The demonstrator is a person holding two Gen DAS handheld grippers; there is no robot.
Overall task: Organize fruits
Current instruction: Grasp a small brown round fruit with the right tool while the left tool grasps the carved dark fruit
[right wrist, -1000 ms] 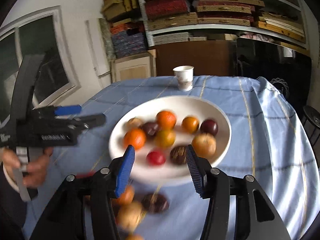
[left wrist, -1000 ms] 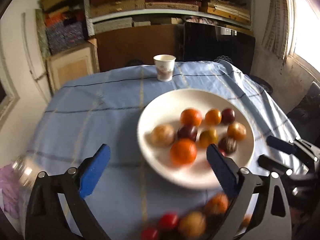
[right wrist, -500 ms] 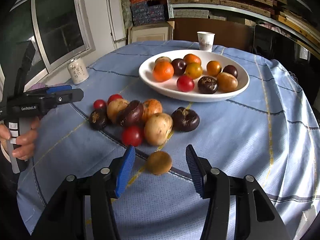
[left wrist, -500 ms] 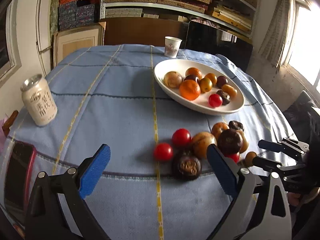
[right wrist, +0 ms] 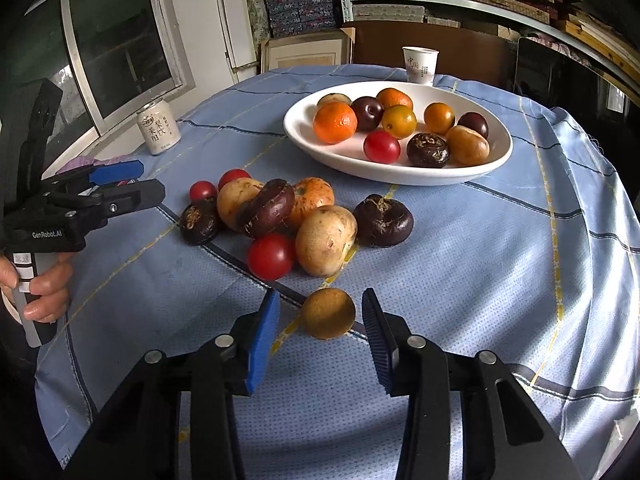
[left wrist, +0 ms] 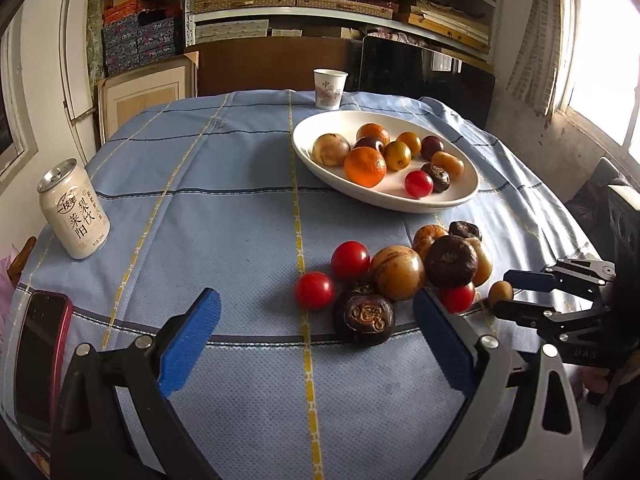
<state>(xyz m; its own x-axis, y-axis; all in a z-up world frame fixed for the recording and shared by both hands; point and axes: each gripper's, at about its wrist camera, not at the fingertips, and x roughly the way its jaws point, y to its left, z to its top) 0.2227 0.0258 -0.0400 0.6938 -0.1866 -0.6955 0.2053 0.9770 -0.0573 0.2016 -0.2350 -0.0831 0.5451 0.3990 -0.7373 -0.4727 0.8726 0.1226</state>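
The right gripper (right wrist: 320,326) straddles a small brown fruit (right wrist: 328,313) on the table (right wrist: 480,280), its fingers just closing, not yet touching. The left gripper's (left wrist: 316,334) fingers stand wide apart.

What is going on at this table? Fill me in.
A person is sorting fruit with two handheld grippers. The right gripper brackets a small brown fruit on the tablecloth, its jaws just closing but not yet touching. The left gripper hovers open near the loose fruit pile. The white plate already holds fruit.
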